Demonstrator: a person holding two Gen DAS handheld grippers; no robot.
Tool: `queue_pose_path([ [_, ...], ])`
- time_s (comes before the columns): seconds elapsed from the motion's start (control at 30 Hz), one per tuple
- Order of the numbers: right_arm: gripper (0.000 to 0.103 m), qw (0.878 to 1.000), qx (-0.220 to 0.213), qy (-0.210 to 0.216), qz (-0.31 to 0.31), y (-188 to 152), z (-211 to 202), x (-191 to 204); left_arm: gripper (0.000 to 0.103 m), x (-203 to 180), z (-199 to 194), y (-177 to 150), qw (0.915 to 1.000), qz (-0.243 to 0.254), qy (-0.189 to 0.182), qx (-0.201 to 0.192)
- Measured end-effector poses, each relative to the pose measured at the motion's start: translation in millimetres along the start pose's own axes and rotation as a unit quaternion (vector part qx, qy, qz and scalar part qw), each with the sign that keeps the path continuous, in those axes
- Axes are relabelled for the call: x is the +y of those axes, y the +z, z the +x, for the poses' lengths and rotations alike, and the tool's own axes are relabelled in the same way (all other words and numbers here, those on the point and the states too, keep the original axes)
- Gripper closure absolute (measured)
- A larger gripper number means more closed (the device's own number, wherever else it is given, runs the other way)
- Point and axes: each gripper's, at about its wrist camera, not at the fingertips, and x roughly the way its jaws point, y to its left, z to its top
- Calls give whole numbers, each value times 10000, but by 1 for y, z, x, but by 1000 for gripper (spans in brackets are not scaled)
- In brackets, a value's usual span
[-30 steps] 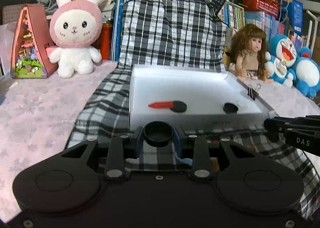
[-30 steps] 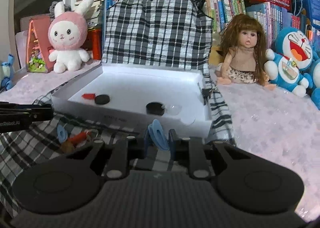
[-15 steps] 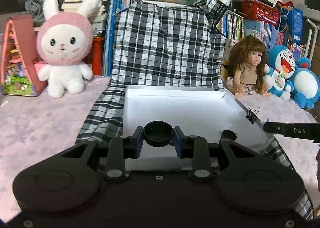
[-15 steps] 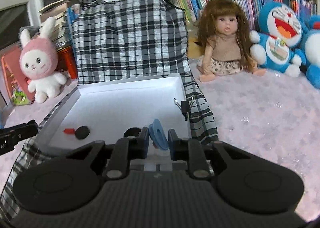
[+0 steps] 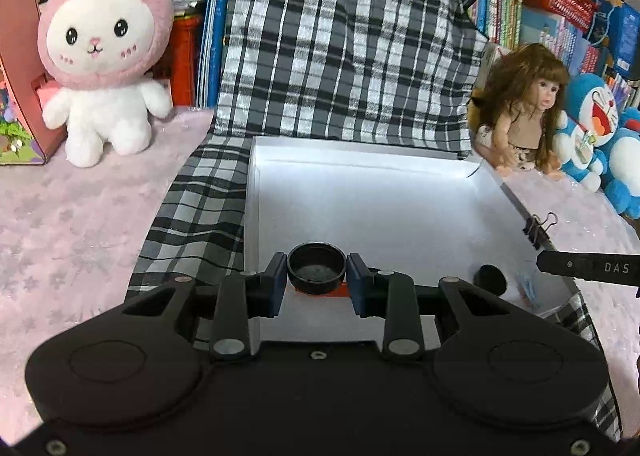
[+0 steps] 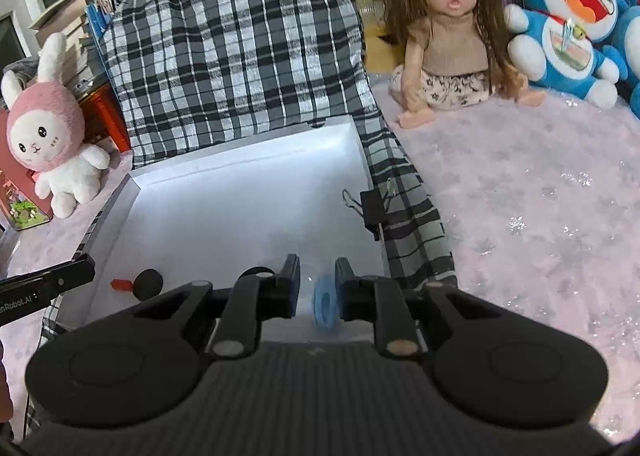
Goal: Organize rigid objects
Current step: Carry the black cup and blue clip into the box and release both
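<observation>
My left gripper (image 5: 317, 275) is shut on a black round cap (image 5: 317, 267) and holds it over the near left part of the white tray (image 5: 400, 160). A red piece (image 5: 340, 291) shows just under the cap. Another black cap (image 5: 489, 279) and a blue clip (image 5: 527, 288) lie in the tray's near right corner. My right gripper (image 6: 317, 284) stands open over the tray (image 6: 240, 176), with the blue clip (image 6: 326, 306) loose by its right finger. A black cap (image 6: 148, 283) and the red piece (image 6: 121, 285) lie at the tray's near left.
A black binder clip (image 6: 371, 209) grips the tray's right rim. A checked cloth (image 5: 344, 36) lies under and behind the tray. A pink rabbit plush (image 5: 100, 56), a doll (image 6: 448, 24) and blue cat plushes (image 6: 568, 16) stand around on the pink tablecloth (image 6: 540, 216).
Both grippers moved forward from the checked cloth to over the tray. The right gripper opened and let go of the blue clip. The left still holds the black cap.
</observation>
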Motion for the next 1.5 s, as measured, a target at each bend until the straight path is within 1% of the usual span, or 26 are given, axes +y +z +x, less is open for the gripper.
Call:
queue_pose_path([
  [0.2,81,10000,59,-17,9,0,5,-1,73,-2,9,-8,9998,135,67,95],
  [0.37,81,9999,99,46,27,-2,7,-2,73,-4,18,-14,9997,132,68,180],
  [0.5,80,9999,88,101,20,-3,7,-2,72,-6,21,-17,9996,201,88,171],
  [0.6,77,9998,41,180,-25,-4,4,-1,72,-9,21,-18,9995,266,88,159],
  [0.67,75,9997,-13,232,-96,-5,0,0,69,-10,19,-19,9995,275,74,136],
  [0.7,75,9995,-49,260,-146,-6,-3,1,62,-10,18,-19,9995,283,52,118],
  [0.73,71,9994,-92,270,-201,-8,-6,2,57,-11,16,-20,9995,298,32,85],
  [0.77,57,9992,-131,269,-254,-9,-9,3,55,-12,13,-21,9995,322,37,54],
  [0.8,56,9990,-175,280,-300,-10,-12,4,52,-13,10,-22,9994,353,46,23],
  [0.83,52,9986,-230,306,-354,-12,-16,5,47,-15,7,-22,9992,395,59,-18],
  [0.87,47,9983,-281,322,-393,-13,-19,5,45,-16,4,-24,9990,432,71,-62],
  [0.93,42,9975,-383,350,-480,-17,-26,7,33,-19,-5,-26,9985,503,90,-178],
  [1.03,35,9955,-565,395,-656,-23,-36,9,26,-24,-21,-32,9975,609,48,-365],
  [1.13,29,9922,-782,393,-886,-33,-47,12,22,-29,-37,-40,9961,719,-17,-517],
  [1.27,23,9867,-1026,315,-1220,-50,-59,15,21,-35,-55,-56,9944,783,-10,-710],
  [1.37,21,9825,-1147,249,-1443,-62,-66,17,21,-41,-65,-70,9925,914,26,-812],
  [1.5,19,9808,-1194,225,-1528,-75,-70,14,21,-48,-76,-93,9894,1111,149,-921],
])
